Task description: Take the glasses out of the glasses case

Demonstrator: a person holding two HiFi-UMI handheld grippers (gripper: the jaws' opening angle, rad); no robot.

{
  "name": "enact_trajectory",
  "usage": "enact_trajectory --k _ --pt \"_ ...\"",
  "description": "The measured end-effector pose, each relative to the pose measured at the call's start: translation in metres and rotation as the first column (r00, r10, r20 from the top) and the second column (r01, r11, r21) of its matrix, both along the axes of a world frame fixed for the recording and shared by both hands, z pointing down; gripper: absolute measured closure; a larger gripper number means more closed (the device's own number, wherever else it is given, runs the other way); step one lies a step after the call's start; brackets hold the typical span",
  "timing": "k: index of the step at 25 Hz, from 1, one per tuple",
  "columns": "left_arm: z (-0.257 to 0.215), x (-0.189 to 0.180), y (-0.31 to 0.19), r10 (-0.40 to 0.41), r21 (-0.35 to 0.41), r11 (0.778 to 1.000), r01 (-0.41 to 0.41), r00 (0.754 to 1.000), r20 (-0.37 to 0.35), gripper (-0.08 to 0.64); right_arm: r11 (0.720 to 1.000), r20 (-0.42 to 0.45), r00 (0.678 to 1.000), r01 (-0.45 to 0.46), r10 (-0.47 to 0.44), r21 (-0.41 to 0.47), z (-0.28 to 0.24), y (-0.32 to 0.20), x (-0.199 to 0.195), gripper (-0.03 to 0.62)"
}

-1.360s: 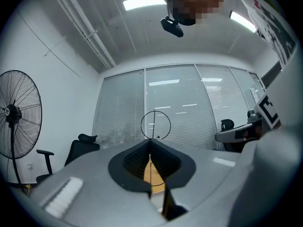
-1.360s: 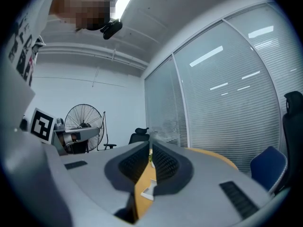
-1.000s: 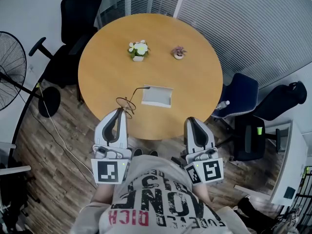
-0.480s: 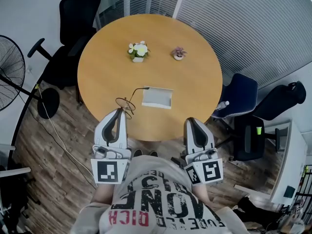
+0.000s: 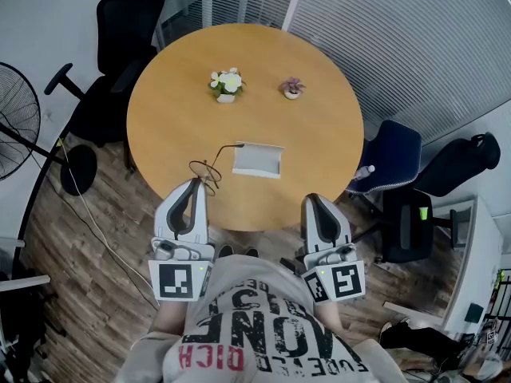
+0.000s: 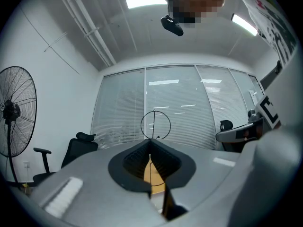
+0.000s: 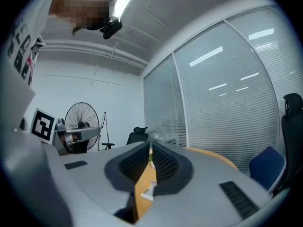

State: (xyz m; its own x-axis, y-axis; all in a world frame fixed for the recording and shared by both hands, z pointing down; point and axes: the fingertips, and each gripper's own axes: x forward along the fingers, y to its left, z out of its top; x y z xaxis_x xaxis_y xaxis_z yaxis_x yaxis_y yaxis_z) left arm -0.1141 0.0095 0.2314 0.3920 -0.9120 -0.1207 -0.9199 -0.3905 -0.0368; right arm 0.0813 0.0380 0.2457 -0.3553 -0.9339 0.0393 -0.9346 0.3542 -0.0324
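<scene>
Wood-toned round table (image 5: pixel 303 134), seen from above, with a white case (image 5: pixel 257 159) lying open near the edge closest to the person.

Far left of the case, off the table, stands a black fan (image 5: pixel 16 110).

Just left of the case, the left gripper (image 5: pixel 200 180) reaches in over the table's edge. Its jaws are pinched almost together on the glasses (image 5: pixel 206 167), which are thin, dark and wire-framed. One round lens stands up just past the jaw tips. A temple arm stretches up and to the right, ending close to the case's far left corner. I cannot tell whether it touches the case.

The case itself looks empty, so the glasses seem to be already out.

Beyond the case, further across the table, sit a pot of white flowers (image 5: pixel 227 82) and a smaller pot (image 5: pixel 293 87).

To the right of the case and nearer the person, the right gripper (image 5: pixel 313 198) hovers at the table's edge, its jaws closed on nothing.

The left gripper is the one that matters. Bare table lies left of the case, probably the easiest place to set the frame down.
</scene>
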Motion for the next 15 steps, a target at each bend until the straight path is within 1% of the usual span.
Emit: enact_trajectory --k 8,11,13,15 --pt "0.001 0.005 0.000 0.009 -0.017 1.000 -0.009 1.000 -0.001 0.541 1.000 0.003 1.000 -0.006 0.006 -0.002 0.000 0.001 0.004 0.563" --pt "-0.001 0.006 0.000 0.012 -0.005 1.000 -0.012 1.000 0.002 0.541 1.000 0.006 1.000 -0.005 0.005 -0.004 0.000 0.001 0.004 0.562" --pt "0.001 0.008 0.000 0.016 -0.028 0.999 -0.016 1.000 -0.001 0.541 1.000 0.006 1.000 -0.002 0.002 -0.005 0.000 0.000 0.005 0.563" --pt "0.001 0.010 -0.002 0.020 -0.025 0.999 -0.020 1.000 0.000 0.541 1.000 0.003 1.000 -0.001 0.001 -0.004 0.000 -0.001 0.006 0.563"
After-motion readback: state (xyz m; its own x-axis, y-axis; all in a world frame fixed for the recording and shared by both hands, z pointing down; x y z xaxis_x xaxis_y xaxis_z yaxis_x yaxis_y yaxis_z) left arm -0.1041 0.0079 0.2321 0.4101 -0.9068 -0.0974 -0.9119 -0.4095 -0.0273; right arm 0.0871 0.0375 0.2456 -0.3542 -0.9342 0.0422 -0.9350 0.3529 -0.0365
